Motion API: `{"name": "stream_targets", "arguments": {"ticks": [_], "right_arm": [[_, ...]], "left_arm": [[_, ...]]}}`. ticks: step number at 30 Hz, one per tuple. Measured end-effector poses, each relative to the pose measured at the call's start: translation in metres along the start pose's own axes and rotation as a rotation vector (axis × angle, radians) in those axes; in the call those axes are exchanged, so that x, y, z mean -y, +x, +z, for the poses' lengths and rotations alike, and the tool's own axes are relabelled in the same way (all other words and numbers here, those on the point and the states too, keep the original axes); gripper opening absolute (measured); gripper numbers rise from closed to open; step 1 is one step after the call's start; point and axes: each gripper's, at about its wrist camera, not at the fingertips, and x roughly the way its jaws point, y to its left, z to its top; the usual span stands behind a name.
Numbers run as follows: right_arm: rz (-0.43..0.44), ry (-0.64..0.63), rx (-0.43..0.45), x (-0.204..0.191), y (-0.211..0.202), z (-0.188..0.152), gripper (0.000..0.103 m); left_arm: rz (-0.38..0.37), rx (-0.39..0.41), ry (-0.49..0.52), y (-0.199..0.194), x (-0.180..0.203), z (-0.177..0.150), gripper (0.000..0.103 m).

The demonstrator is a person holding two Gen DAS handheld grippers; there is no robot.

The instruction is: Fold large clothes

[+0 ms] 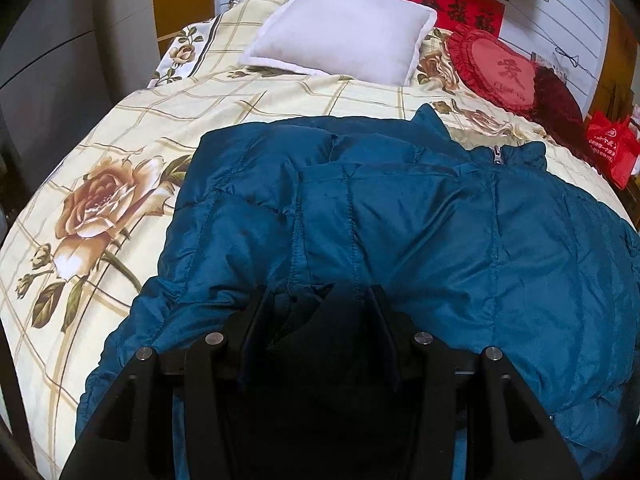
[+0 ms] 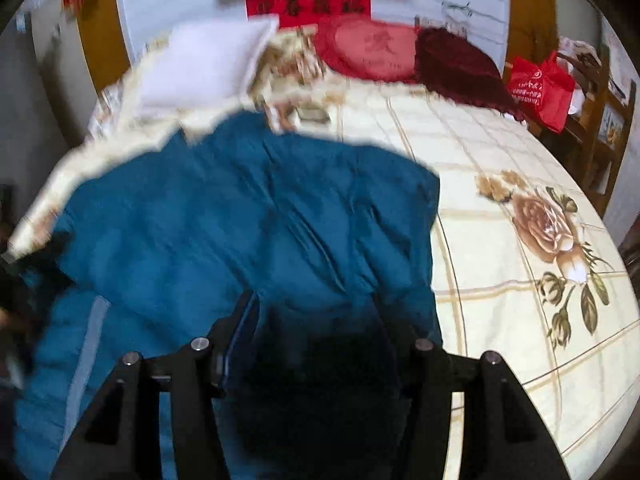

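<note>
A large blue quilted puffer jacket (image 1: 400,220) lies spread over the flowered bed cover (image 1: 120,140), its zipped collar (image 1: 497,156) pointing toward the pillows. My left gripper (image 1: 318,300) is at the jacket's near edge, and a bunch of the blue fabric and dark lining fills the gap between its fingers. In the blurred right wrist view the jacket (image 2: 240,220) covers the left half of the bed, its right side ending in a straight edge. My right gripper (image 2: 316,312) also has a thick wad of jacket between its fingers, at the near right corner.
A white pillow (image 1: 340,28), a red heart cushion (image 1: 500,68) and a dark red cushion (image 1: 560,100) lie at the head of the bed. A red bag (image 2: 540,84) rests on a wooden chair at the right. Bare bed cover (image 2: 500,280) shows right of the jacket.
</note>
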Motion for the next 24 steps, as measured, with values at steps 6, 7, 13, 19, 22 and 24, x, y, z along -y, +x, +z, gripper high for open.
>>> {"name": "stream_targets", "arguments": {"ticks": [6,7,13,19,22,24], "right_arm": [[-0.026,0.007,-0.003,-0.013,0.033,0.032,0.07],[-0.045,0.012,-0.026,-0.013,0.046,0.035,0.07],[-0.076,0.029,-0.097,-0.008,0.093,0.026,0.073],[-0.041,0.051,-0.065,-0.009,0.055,0.021,0.073],[-0.006,0.051,-0.031,-0.003,0.025,0.01,0.073],[-0.023,0.015,-0.037,-0.002,0.011,-0.003,0.073]], "left_arm": [[0.0,0.003,-0.001,0.001,0.0,-0.001,0.03],[0.001,0.005,0.0,0.001,0.0,-0.001,0.031],[-0.003,0.009,0.0,0.001,0.0,-0.002,0.032],[-0.026,0.005,-0.011,-0.001,-0.004,-0.002,0.033],[-0.084,-0.017,-0.039,-0.009,-0.014,-0.002,0.033],[-0.124,-0.018,-0.076,-0.02,-0.024,-0.005,0.033]]}}
